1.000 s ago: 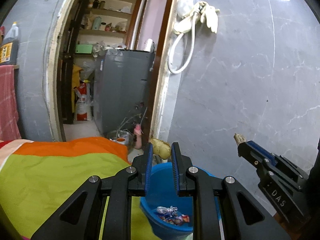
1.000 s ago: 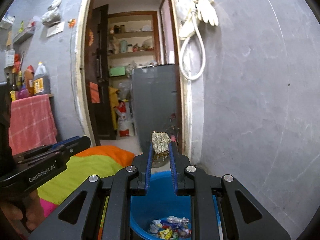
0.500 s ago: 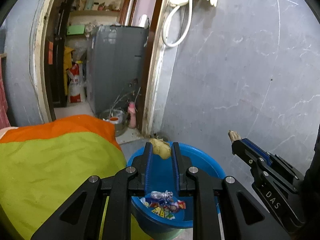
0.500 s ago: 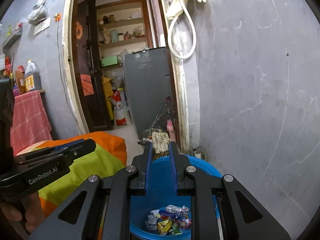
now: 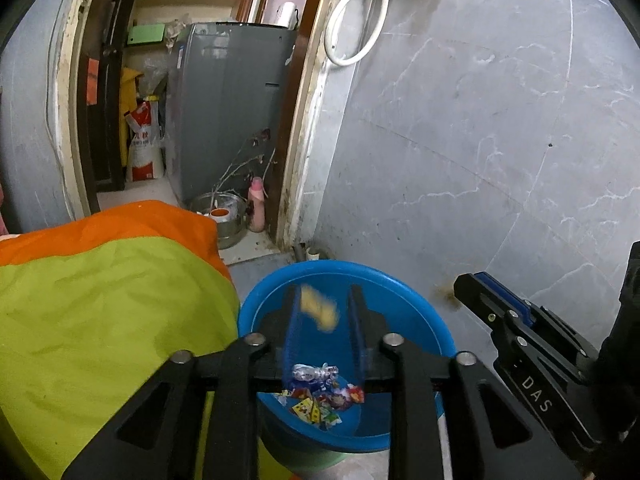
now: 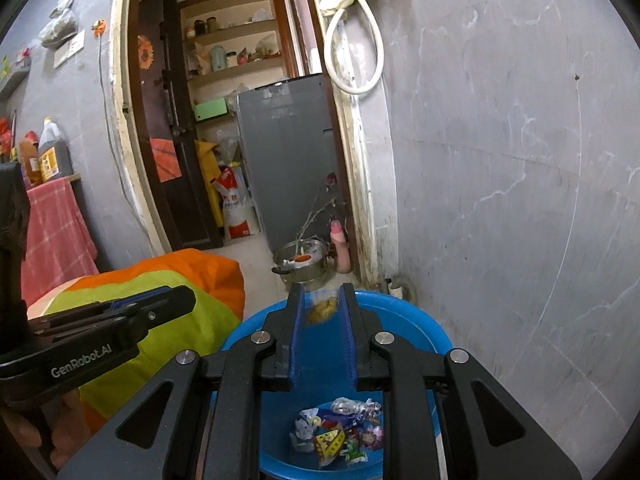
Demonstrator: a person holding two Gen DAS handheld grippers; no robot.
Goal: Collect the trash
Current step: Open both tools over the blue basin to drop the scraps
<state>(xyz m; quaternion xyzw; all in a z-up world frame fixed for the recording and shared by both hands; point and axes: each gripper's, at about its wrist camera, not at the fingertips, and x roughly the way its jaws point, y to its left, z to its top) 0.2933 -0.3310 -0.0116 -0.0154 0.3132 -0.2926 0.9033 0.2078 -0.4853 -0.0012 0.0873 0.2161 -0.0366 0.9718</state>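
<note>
Blue plastic basin sits on the floor right by the grey wall, upright, with a little heap of crumpled candy wrappers in the bottom, shiny foil and bright printed bits. A yellowish scrap shows blurred in the gap of my left tool, clear of both sides, above the basin. A brownish-yellow crumbly chunk is just as blurred in my right tool's gap, over the far rim.

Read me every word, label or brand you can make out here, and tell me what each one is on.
"GenRobot.AI": on the side of the left gripper.
"DAS": on the side of the right gripper.
Sack by the doorway: print too small to read.
Bottle label: too blurred.
Wrappers in the blue basin: print unreadable.
</note>
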